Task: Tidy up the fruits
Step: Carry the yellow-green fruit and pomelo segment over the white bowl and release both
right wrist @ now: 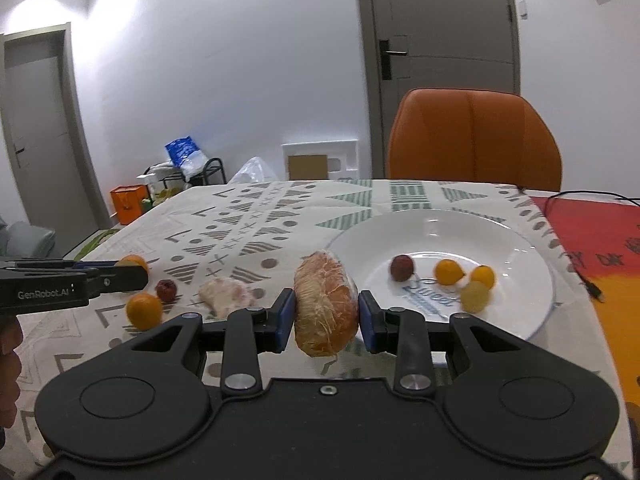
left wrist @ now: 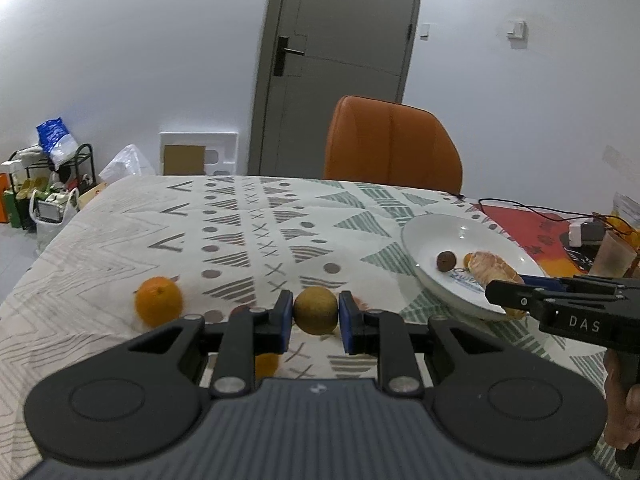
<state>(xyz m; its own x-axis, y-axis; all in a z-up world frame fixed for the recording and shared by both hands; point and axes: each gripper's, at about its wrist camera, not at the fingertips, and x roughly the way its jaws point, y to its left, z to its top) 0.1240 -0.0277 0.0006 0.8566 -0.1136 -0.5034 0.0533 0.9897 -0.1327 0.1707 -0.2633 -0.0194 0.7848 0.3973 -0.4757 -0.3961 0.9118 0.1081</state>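
Observation:
My left gripper (left wrist: 316,316) is shut on a round yellow-green fruit (left wrist: 316,310) above the patterned tablecloth. My right gripper (right wrist: 326,312) is shut on a large peeled citrus segment wrapped in film (right wrist: 325,304), held just left of the white plate (right wrist: 520,248). The plate holds a dark red fruit (right wrist: 402,267), two small orange fruits (right wrist: 448,272) and a pale yellow-green one (right wrist: 475,296). An orange (left wrist: 158,301), another orange (right wrist: 144,311), a dark red fruit (right wrist: 166,290) and a pale peeled segment (right wrist: 228,296) lie on the cloth.
An orange chair (right wrist: 474,140) stands behind the table. A red mat (right wrist: 592,232) with a black cable (right wrist: 592,288) lies right of the plate. The left gripper's body (right wrist: 60,284) shows at the left of the right wrist view.

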